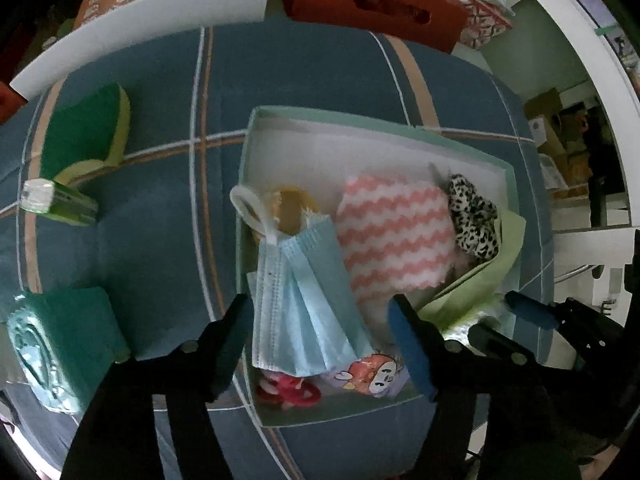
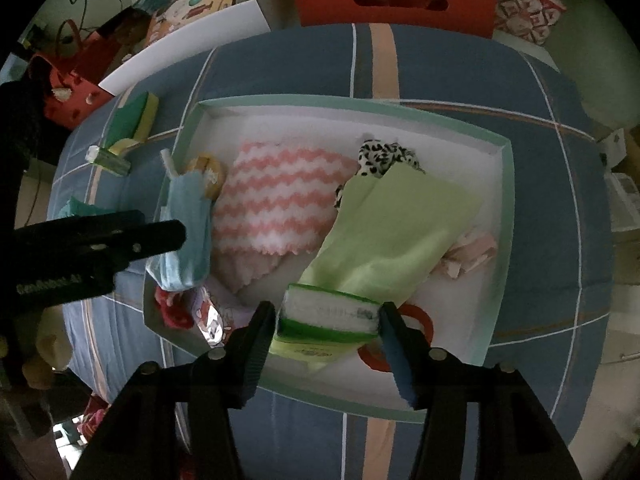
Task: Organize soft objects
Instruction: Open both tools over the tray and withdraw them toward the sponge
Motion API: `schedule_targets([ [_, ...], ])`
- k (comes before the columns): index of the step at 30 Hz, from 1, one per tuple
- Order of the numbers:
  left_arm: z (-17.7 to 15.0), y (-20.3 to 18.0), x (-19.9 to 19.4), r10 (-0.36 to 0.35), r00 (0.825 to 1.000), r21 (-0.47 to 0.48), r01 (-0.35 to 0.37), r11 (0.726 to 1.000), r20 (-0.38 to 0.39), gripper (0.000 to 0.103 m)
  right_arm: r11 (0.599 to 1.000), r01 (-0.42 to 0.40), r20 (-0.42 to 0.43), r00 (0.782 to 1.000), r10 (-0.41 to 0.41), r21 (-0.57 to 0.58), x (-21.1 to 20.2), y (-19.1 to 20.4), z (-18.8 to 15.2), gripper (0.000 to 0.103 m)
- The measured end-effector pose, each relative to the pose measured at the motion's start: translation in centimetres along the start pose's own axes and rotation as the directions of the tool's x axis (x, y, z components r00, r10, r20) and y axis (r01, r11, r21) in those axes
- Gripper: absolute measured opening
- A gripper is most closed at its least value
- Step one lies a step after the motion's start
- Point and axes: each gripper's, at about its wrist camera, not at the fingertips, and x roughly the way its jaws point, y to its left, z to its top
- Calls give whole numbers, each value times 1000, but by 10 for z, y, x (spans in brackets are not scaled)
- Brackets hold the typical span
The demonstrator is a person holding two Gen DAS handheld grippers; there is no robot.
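In the left wrist view, the left gripper (image 1: 320, 344) is holding its jaws wide around a pleated blue face mask (image 1: 298, 300), which is lying lengthwise between the fingers over the left edge of the tray (image 1: 244, 168).

In the right wrist view, the right gripper (image 2: 326, 336) is squeezing a green tissue pack (image 2: 380, 240) crosswise at its near end, the soft pack stretching away over the tray toward a leopard-print scrunchie (image 2: 380, 156).

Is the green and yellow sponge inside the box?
No, the green and yellow sponge lies out on the blue checked cover, apart from the box.
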Motion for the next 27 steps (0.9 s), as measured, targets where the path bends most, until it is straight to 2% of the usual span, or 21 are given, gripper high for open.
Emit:
schedule_targets([
  [3, 3, 5, -10, 33, 999, 2, -33, 999, 24, 85, 1000, 9, 6, 1000, -9, 0, -6, 2, 4, 66],
  [4, 4, 9, -14, 44, 999, -4, -43, 999, 28, 87, 1000, 15, 7, 1000, -15, 0, -7, 3, 5, 70],
  [7, 4, 26, -26, 62, 998, -34, -61, 998, 31, 87, 999, 36, 8, 999, -36, -10, -11, 6, 6, 72],
  [10, 3, 44, -40, 86, 995, -58, -84, 995, 43, 87, 999, 50, 14, 999, -50, -17, -14, 11, 8, 80],
  [12, 1, 58, -51, 103, 993, -84, -98, 992, 56, 87, 998, 59, 21, 998, -58, -21, -17, 17, 9, 82],
  [15, -2, 81, -67, 106, 992, -136, -96, 986, 70, 87, 997, 69, 37, 997, -68, -31, -23, 27, 10, 84],
  [20, -10, 114, -90, 113, 989, -181, -94, 979, 100, 89, 994, 77, 78, 994, -72, -75, -35, 55, 10, 91],
  [23, -16, 134, -102, 119, 986, -209, -93, 974, 117, 97, 990, 88, 104, 992, -77, -106, -41, 75, 10, 93],
  [27, -22, 158, -113, 142, 982, -239, -110, 965, 122, 97, 986, 90, 124, 990, -72, -141, -45, 97, 13, 93],
])
